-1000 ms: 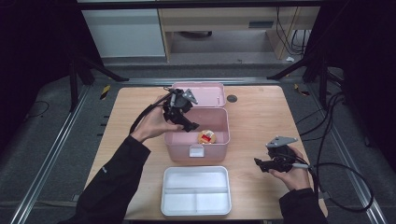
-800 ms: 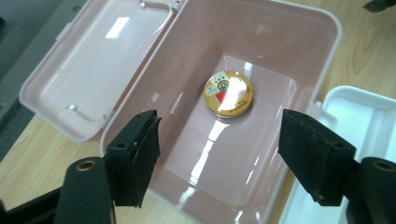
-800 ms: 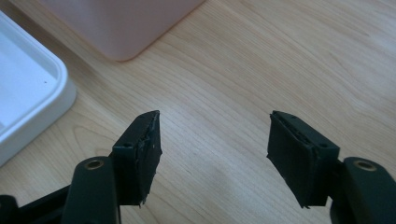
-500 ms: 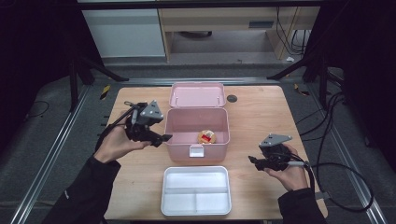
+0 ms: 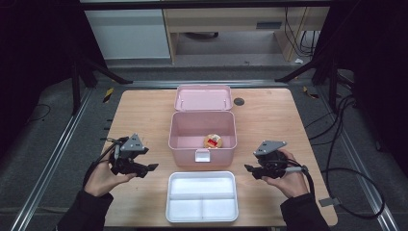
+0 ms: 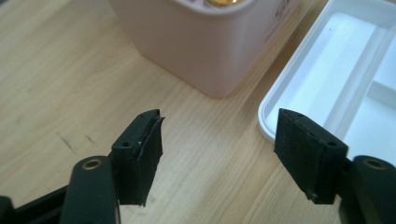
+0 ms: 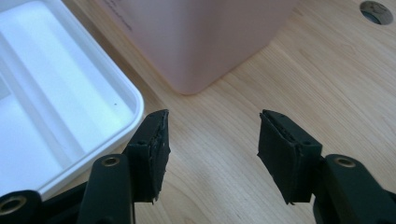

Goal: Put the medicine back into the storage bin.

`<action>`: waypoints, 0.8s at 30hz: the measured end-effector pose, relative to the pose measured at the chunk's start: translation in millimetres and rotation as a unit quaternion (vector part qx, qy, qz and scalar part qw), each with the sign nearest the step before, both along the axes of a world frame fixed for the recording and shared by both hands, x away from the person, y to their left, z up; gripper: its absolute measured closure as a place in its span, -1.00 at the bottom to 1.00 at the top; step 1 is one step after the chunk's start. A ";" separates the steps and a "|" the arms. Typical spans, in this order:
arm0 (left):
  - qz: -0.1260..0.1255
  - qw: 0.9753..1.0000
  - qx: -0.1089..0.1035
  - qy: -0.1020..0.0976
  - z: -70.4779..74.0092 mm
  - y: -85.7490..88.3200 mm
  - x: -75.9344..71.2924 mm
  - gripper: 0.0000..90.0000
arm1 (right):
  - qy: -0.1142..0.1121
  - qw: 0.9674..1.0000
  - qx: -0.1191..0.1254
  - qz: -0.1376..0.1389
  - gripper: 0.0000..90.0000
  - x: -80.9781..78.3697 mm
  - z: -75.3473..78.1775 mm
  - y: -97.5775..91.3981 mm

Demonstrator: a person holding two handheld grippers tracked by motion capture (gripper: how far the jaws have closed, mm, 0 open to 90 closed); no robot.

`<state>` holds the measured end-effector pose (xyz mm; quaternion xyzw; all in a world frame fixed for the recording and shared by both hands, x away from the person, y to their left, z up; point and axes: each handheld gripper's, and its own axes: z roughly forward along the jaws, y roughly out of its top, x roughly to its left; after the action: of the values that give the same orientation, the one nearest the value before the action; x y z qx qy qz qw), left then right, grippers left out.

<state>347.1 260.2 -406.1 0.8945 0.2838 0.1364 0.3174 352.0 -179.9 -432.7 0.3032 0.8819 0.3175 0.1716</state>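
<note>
We hold both grippers low over the table, flanking the open pink box. The left gripper hovers left of the box, its jaws apart and just closing on nothing; the right gripper hovers right of it, likewise empty and narrowing. A small orange item sits inside the box; a white tray lies just in front of it.

Pink box and white tray block the centre; table flanks lie free.

Pink plastic box; glossy white tray; wood table.
</note>
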 end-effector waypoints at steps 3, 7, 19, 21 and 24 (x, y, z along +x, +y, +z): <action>-0.002 1.000 0.009 0.015 -9.0 0.2 -2.1 -0.20 | 0.000 1.000 0.000 0.015 -0.01 -2.6 0.4 5.0; -0.013 1.000 0.010 0.015 -16.1 -5.7 -4.7 -0.22 | 0.002 0.999 -0.001 0.035 0.03 -6.9 0.7 11.9; -0.075 0.996 0.025 0.033 -27.6 -31.7 -13.2 -0.04 | 0.026 0.996 -0.009 0.090 0.19 -23.0 -6.0 29.7; -0.085 0.995 0.022 0.037 -29.4 -36.0 -15.3 -0.01 | 0.031 0.994 -0.012 0.100 0.22 -24.0 -7.1 33.4; -0.097 0.994 0.028 0.044 -32.6 -43.4 -17.6 0.07 | 0.039 0.992 -0.015 0.117 0.27 -26.1 -9.6 39.3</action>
<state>329.5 216.9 -438.8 0.9315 0.2055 0.0732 0.2912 325.9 -140.5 -442.3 0.2077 0.9220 0.3100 0.1030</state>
